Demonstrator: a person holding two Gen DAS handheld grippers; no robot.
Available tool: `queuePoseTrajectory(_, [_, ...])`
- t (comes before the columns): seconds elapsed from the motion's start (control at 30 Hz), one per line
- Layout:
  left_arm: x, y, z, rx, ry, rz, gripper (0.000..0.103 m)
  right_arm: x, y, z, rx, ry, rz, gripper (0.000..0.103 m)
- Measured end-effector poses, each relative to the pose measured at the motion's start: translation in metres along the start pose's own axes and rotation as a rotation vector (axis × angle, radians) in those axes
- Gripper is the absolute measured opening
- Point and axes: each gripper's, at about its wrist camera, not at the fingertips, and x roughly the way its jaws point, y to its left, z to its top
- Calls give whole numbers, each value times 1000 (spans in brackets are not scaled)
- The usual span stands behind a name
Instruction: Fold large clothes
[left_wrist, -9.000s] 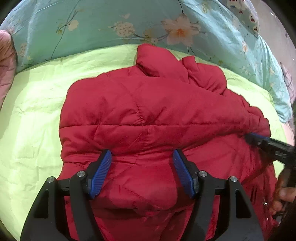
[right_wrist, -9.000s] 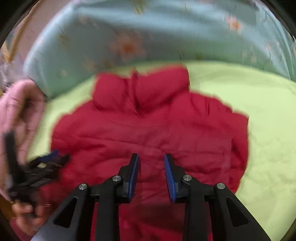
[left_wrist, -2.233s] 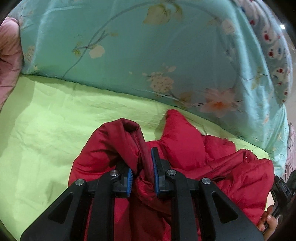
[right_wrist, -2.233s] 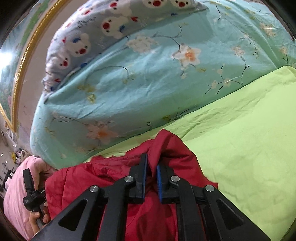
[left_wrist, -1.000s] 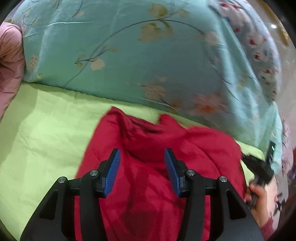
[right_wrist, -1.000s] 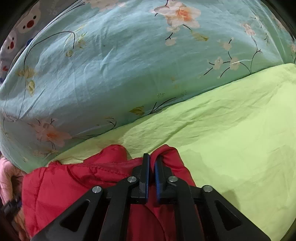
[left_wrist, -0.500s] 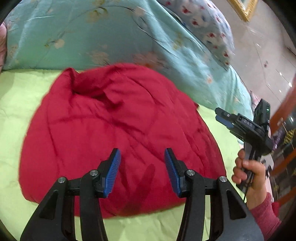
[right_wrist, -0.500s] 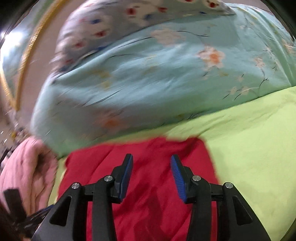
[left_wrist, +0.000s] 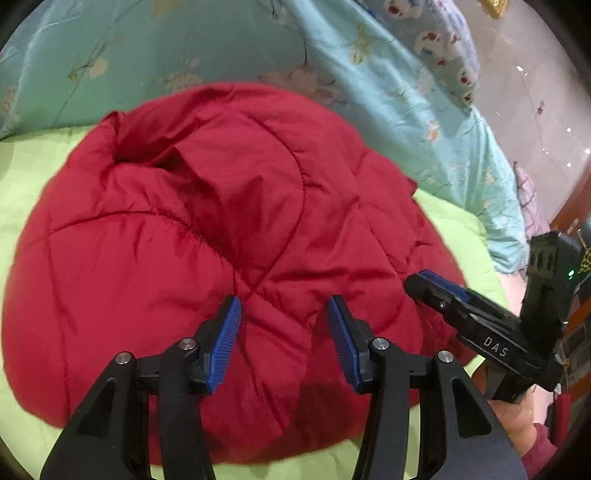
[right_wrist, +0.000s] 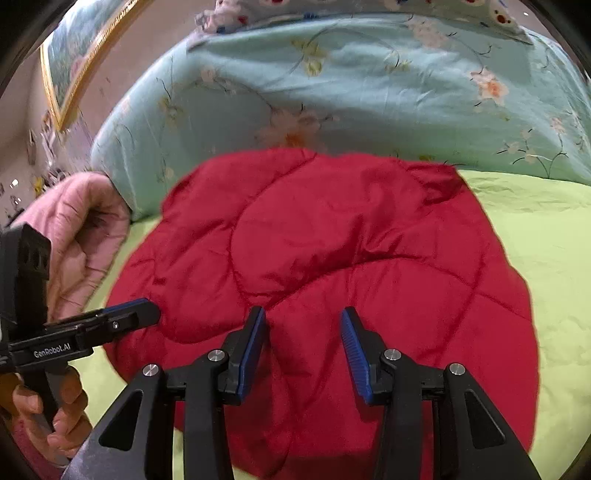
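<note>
Your left gripper (left_wrist: 284, 332) stood wide open and held nothing, its blue pads spread above the near half of the red jacket (left_wrist: 229, 229). Your right gripper (right_wrist: 303, 347) was just as wide, also empty, poised over the same bundle; in the left wrist view it reached in from four o'clock, tip near the jacket's edge. The jacket lay as a rounded, puffy mound on the green sheet (right_wrist: 546, 258), its far edge at twelve o'clock against the floral quilt (right_wrist: 351, 81), with a pink garment (right_wrist: 81, 229) at nine o'clock in the right wrist view.

By my reading, the fold was laid and you were at the checking step. A loose pucker sat at eleven o'clock in the left view; your next move likely called for pressing the mound flat or tucking that corner under.
</note>
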Motion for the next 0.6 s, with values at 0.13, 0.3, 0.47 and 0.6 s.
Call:
queuePoseTrajectory(0.13, [19,0,8,-1,19,42,47,21,0,11,-20,26,-65,41])
queuePoseTrajectory(0.3, [26,2,23,-20,31,39,47,30,-6,28,9,38,-73,40])
queuePoseTrajectory(0.47, [29,6,27,-17,24,32,47,18,7,36,-33,9,-14,45])
queuePoseTrajectory(0.6, [43,10,36,-11,43,61,47,43,17,42,-90,74,-49,44])
